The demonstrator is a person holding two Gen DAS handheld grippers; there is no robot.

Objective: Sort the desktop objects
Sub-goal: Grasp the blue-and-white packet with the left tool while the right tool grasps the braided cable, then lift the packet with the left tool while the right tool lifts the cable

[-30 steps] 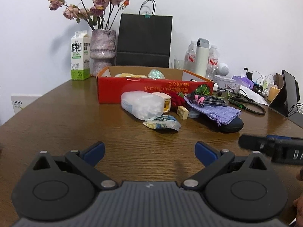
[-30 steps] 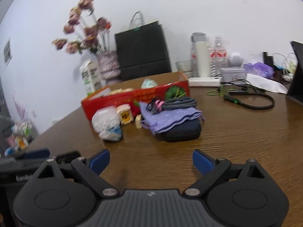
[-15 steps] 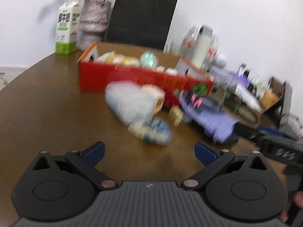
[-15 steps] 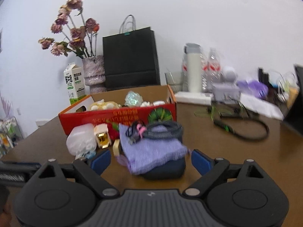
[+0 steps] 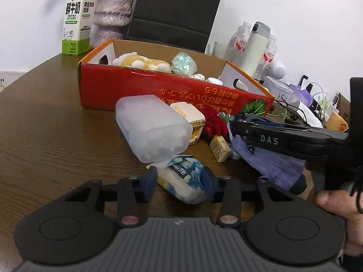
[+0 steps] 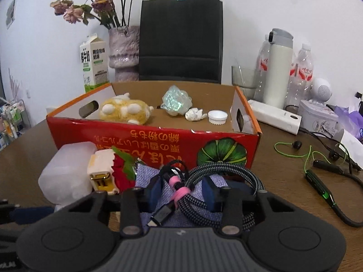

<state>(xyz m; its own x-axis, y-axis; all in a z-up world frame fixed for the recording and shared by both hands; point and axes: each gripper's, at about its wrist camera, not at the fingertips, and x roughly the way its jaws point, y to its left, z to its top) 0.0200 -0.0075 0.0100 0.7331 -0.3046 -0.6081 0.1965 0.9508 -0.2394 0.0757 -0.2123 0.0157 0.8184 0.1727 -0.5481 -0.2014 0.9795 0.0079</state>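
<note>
My left gripper (image 5: pixel 180 184) has closed its blue fingers on a blue-and-white tissue packet (image 5: pixel 182 182) lying on the wooden table. A frosted plastic box (image 5: pixel 152 128) lies just behind it. My right gripper (image 6: pixel 180 192) has closed around the coiled braided cable (image 6: pixel 217 181) with its pink tie, on top of a purple cloth pouch (image 6: pixel 147 175). The right gripper's body (image 5: pixel 283 139) crosses the left wrist view. The red cardboard box (image 6: pixel 158 142) stands behind, holding a yellow plush toy (image 6: pixel 126 111), a shiny wrapper and a bottle cap.
A cream toy bus (image 6: pixel 102 170) and red fabric flower (image 6: pixel 123 174) lie by the box. A small tan block (image 5: pixel 219 148) sits beside the pouch. Milk carton (image 6: pixel 94 64), vase, black paper bag (image 6: pixel 180 38), bottles, thermos and earphones (image 6: pixel 322 181) stand around.
Both grippers moved forward and down to the pile and narrowed from wide open. The left now grips the tissue packet, the right the cable coil.
</note>
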